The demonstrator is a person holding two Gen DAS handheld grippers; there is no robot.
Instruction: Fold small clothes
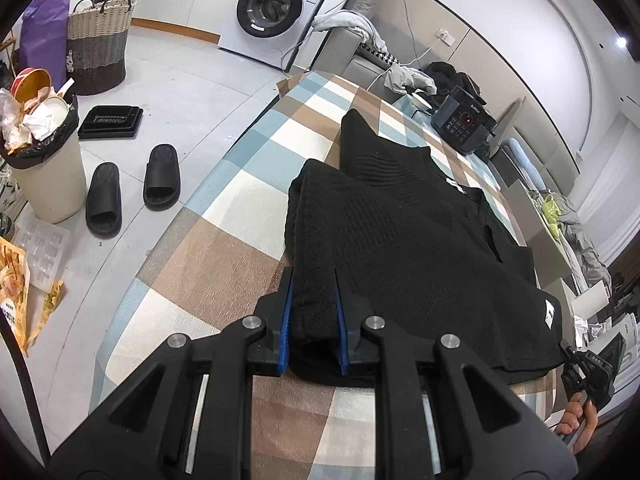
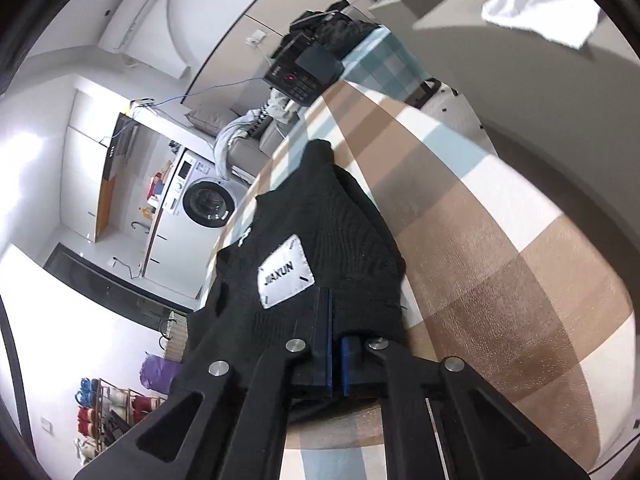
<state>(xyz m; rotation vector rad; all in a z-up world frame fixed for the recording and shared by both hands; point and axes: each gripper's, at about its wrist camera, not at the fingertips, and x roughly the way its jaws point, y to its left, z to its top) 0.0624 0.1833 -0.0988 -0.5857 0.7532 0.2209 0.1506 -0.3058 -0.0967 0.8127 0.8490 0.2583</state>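
Garment: black ribbed knit sweater (image 1: 400,216) with white sewn label, lying partly folded on the checked blue, brown and cream cloth-covered counter (image 1: 224,240), hem toward the near edge.
Left gripper (image 1: 314,312): narrow, clamped on a thick bunch of hem.
Right gripper (image 2: 335,332): closed tight on the hem beside the label.
Risk, slip: the thin right bite may pull free when lifted.
Risk, skew: unequal bites could twist the fold.
Risk, drag: the loose far sleeve could trail and bunch.

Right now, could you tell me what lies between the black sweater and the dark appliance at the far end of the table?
Only bare checked tablecloth separates the black sweater from the dark appliance; the left wrist view shows it.
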